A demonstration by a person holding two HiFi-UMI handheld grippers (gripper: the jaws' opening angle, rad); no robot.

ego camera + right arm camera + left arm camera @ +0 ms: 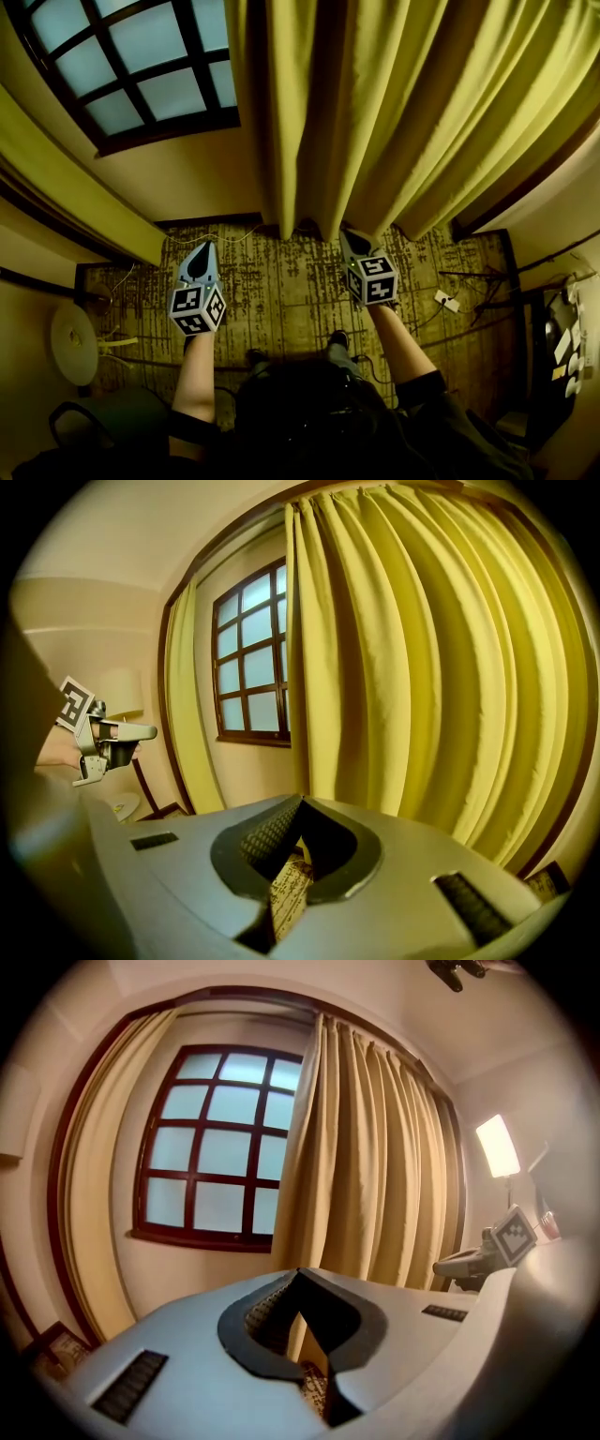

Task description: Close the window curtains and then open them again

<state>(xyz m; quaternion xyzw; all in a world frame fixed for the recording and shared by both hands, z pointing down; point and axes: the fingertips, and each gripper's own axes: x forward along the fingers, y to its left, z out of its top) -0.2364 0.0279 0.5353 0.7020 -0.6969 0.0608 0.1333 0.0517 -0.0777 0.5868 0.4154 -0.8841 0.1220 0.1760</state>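
The window (141,61) with its dark red grid stands uncovered at the upper left. The right yellow curtain (394,112) hangs bunched in folds from the middle to the right, and the left curtain (84,202) is drawn far to the left. My left gripper (203,246) is shut and empty, below the sill and apart from both curtains. My right gripper (347,236) is shut and empty, its tip just under the right curtain's hem. In the left gripper view the gripper (300,1274) faces the window (220,1147). In the right gripper view the gripper (302,803) faces the curtain (422,667).
A patterned carpet (281,291) covers the floor, with cables and a white adapter (447,301) on it. A round white object (73,342) and a dark chair (103,417) sit at the left. A lit lamp (497,1145) stands at the right.
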